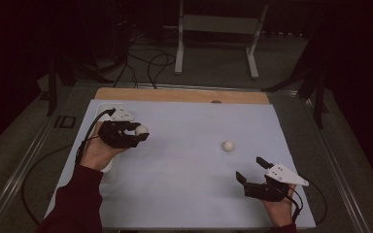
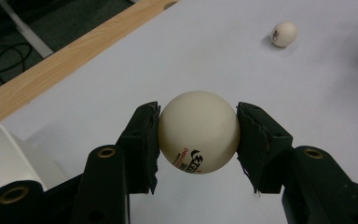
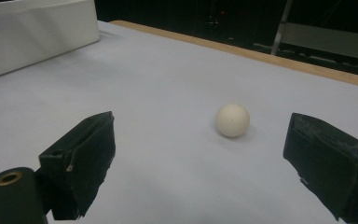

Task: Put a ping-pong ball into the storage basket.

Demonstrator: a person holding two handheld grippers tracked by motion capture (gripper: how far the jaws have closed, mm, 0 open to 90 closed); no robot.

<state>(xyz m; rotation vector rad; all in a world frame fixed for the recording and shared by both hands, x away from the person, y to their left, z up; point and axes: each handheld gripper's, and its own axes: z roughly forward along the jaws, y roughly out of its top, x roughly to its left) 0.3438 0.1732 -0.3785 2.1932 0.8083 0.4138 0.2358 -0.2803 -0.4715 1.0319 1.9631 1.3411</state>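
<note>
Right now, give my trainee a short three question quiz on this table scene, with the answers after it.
1. True or false: the left gripper is shut on a ball.
2. Where is the second ball? A) in the white bin B) loose on the table C) between the right gripper's pads
3. How do the jaws of the right gripper stand?

Key
1. True: both pads press its sides.
2. B: it lies on the table, ahead of the right gripper and apart from it.
3. Wide open, nothing between them.
</note>
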